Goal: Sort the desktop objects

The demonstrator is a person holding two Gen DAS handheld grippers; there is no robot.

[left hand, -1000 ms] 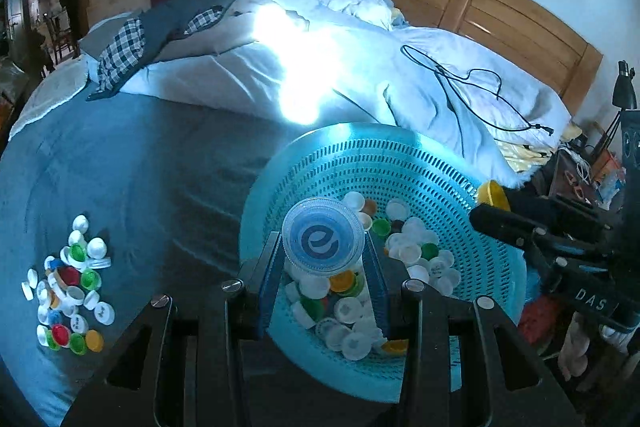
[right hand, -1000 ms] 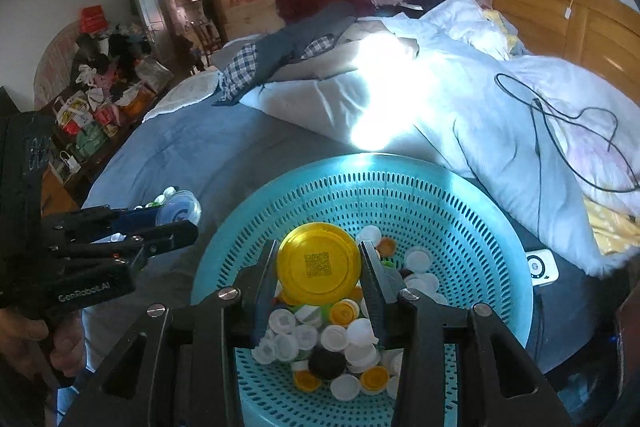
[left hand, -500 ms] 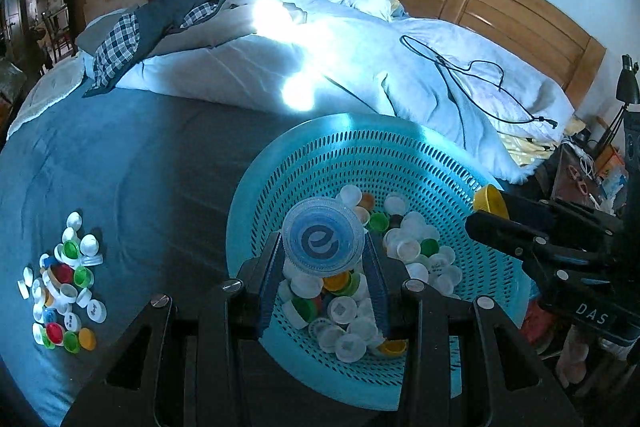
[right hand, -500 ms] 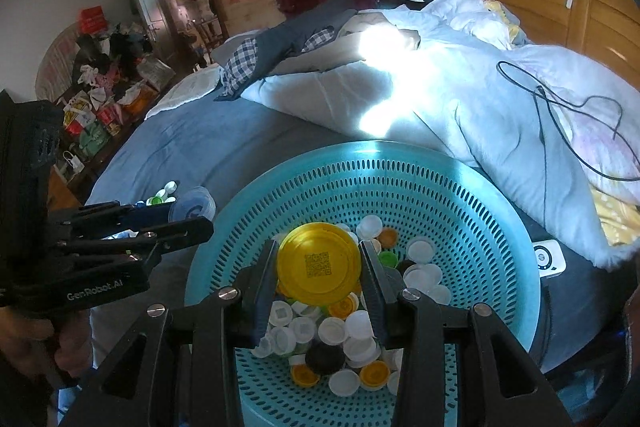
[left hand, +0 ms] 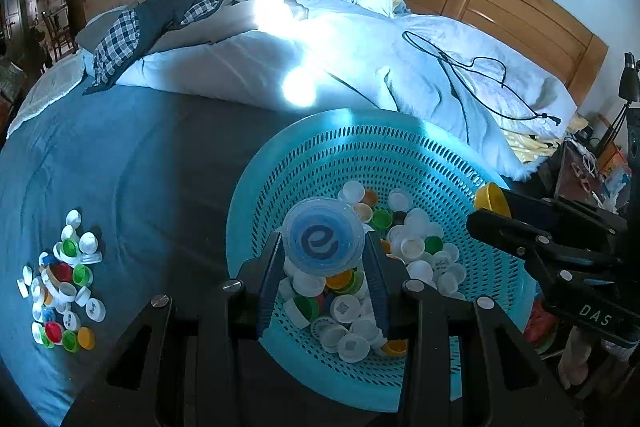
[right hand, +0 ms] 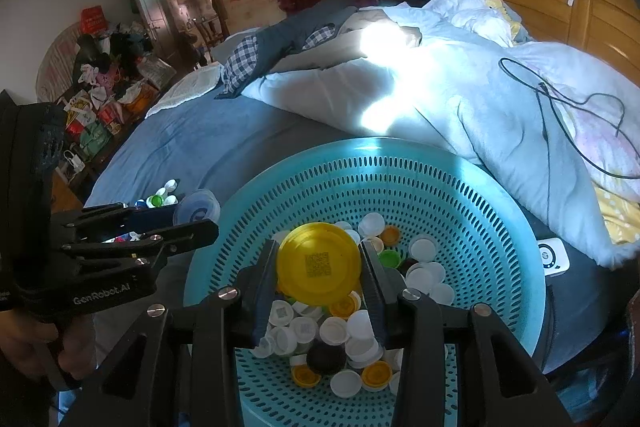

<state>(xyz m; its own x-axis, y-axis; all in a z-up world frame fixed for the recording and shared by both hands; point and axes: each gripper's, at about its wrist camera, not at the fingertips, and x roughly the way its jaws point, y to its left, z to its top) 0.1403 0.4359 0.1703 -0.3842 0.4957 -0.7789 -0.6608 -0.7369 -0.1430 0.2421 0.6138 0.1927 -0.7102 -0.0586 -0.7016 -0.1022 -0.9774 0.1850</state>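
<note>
Both sets of jaws are clamped on lids: my left gripper (left hand: 323,259) pinches a clear blue lid (left hand: 323,235) printed with a dark "e" swirl, and my right gripper (right hand: 318,269) pinches a yellow lid (right hand: 319,263) bearing a small QR code on its face. Each lid is held upright, face toward its camera, above the turquoise perforated basket (left hand: 400,163) that sits on the blue bedsheet (left hand: 120,163).

Inside the basket lies a heap of bottle caps (left hand: 416,247), mostly white, with some green, orange and yellow ones and a single black cap (right hand: 325,357) near the front in the right wrist view. A second, smaller pile of loose caps (left hand: 64,287) rests on the sheet, well to the left of the basket, mixing white, green, red, blue and orange.

Far behind, a white duvet (left hand: 360,67) with a black cable (left hand: 472,71) across it covers the bed.

Compared with a second ago, the basket has slid lower and nearer in both views, and the left gripper now shows closer to the basket's rim in the right wrist view; both lids remain gripped as before.
</note>
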